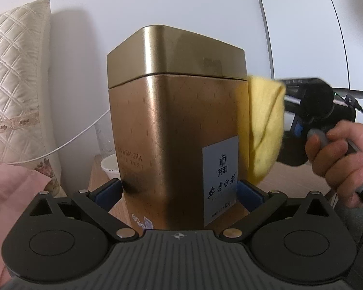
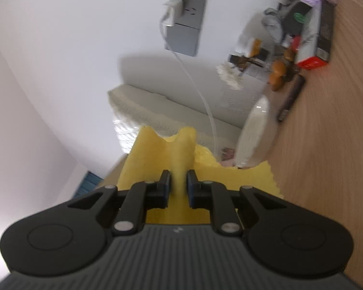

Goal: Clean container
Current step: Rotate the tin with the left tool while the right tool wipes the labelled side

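Fingers of the left hand-held gripper [image 1: 180, 191] clamped the gold tea tin [image 1: 176, 130] standing upright on the table [image 1: 288, 181], while the right hand-held gripper [image 2: 178, 184] pinched a yellow cloth [image 1: 266, 123] against the tin's right side. Wiping looked under way, with the lid and near faces seemingly left; the tin's far side was hidden.

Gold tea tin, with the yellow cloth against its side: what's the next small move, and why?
Probably drag the yellow cloth downward along the right face of the gold tea tin. The right gripper pinches a fold of the cloth, which already sits against that face just under the lid seam, and the left gripper braces the tin near its base, so a stroke should not tip it.
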